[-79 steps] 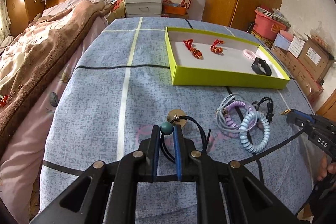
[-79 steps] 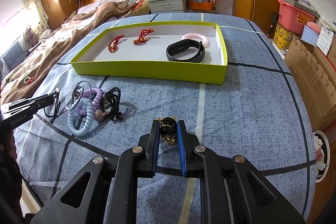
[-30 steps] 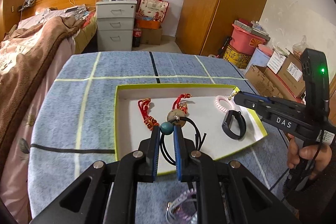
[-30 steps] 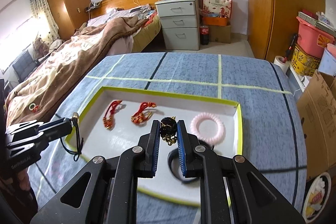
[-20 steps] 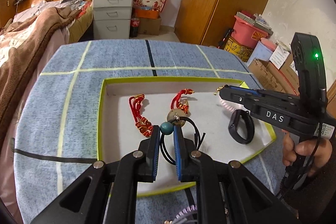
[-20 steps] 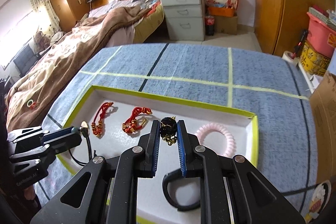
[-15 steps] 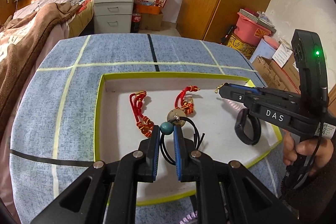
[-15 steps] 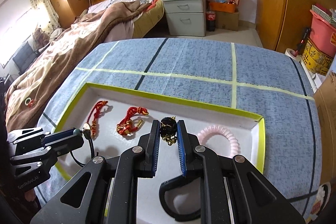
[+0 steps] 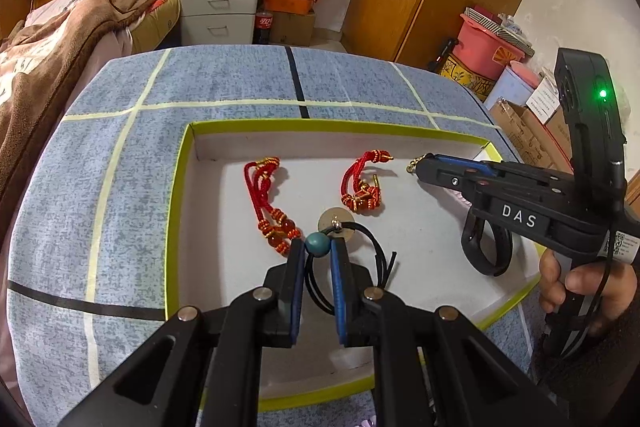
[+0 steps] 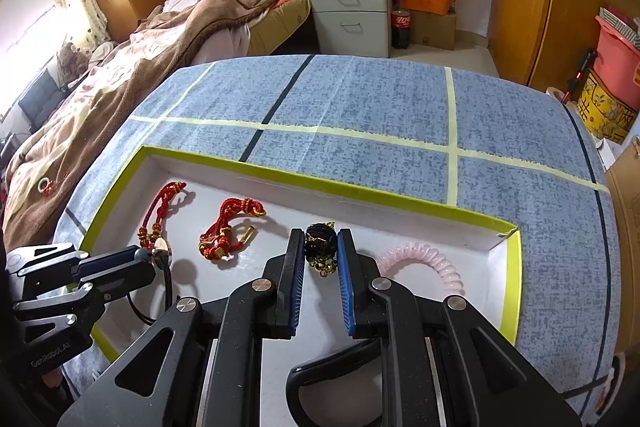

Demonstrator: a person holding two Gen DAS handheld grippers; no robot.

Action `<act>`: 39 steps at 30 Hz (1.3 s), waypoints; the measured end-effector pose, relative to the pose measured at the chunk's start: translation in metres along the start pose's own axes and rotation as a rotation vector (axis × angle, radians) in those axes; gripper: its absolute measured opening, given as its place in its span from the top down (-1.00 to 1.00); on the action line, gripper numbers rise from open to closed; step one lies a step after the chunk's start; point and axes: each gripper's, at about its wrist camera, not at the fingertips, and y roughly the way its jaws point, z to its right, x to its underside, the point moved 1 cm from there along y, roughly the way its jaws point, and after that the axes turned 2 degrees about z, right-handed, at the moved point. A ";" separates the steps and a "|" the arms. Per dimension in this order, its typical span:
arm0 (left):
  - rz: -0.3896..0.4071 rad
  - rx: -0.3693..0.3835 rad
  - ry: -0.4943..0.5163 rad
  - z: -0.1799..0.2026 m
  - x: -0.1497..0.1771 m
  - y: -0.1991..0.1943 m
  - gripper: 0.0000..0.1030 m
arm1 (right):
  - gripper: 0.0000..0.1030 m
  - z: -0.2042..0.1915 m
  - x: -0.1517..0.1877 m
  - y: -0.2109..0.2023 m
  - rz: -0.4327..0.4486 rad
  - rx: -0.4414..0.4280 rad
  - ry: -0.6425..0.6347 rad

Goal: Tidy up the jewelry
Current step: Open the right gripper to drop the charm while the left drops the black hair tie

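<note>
A yellow-green tray (image 9: 176, 211) with a white floor lies on the blue table. My left gripper (image 9: 318, 247) is shut on a black cord necklace (image 9: 372, 241) with a teal bead and a round metal pendant, held over the tray's near middle; it also shows in the right wrist view (image 10: 148, 259). My right gripper (image 10: 320, 247) is shut on a black and gold beaded piece (image 10: 320, 247) over the tray, right of the left gripper (image 9: 416, 165). Two red cord bracelets (image 9: 268, 203) (image 9: 362, 185), a pink coil band (image 10: 424, 259) and a black wristband (image 9: 486, 255) lie in the tray.
The tray (image 10: 514, 291) takes up the near part of the blue table (image 10: 360, 107), which has yellow and black tape lines. A bed (image 10: 132, 59) lies to the left, drawers (image 10: 348, 3) and a wardrobe behind, boxes and a pink bin (image 9: 492, 47) to the right.
Both grippers have come lower and further over the tray, each still holding its piece. The tray looms larger in both views.
</note>
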 end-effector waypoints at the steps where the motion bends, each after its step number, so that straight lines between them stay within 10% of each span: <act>1: -0.002 0.000 -0.001 0.000 -0.001 0.001 0.73 | 0.67 0.001 0.000 0.000 0.000 -0.002 0.004; 13: -0.009 0.007 -0.008 0.000 0.000 0.001 0.64 | 0.60 0.003 -0.002 -0.002 0.008 0.002 0.006; 18: 0.010 0.023 0.002 0.000 0.002 -0.009 0.52 | 0.13 0.003 -0.003 -0.013 0.042 -0.005 0.012; 39: 0.105 0.031 -0.053 -0.012 0.038 -0.076 0.27 | 0.12 -0.032 0.045 -0.085 0.137 -0.034 0.005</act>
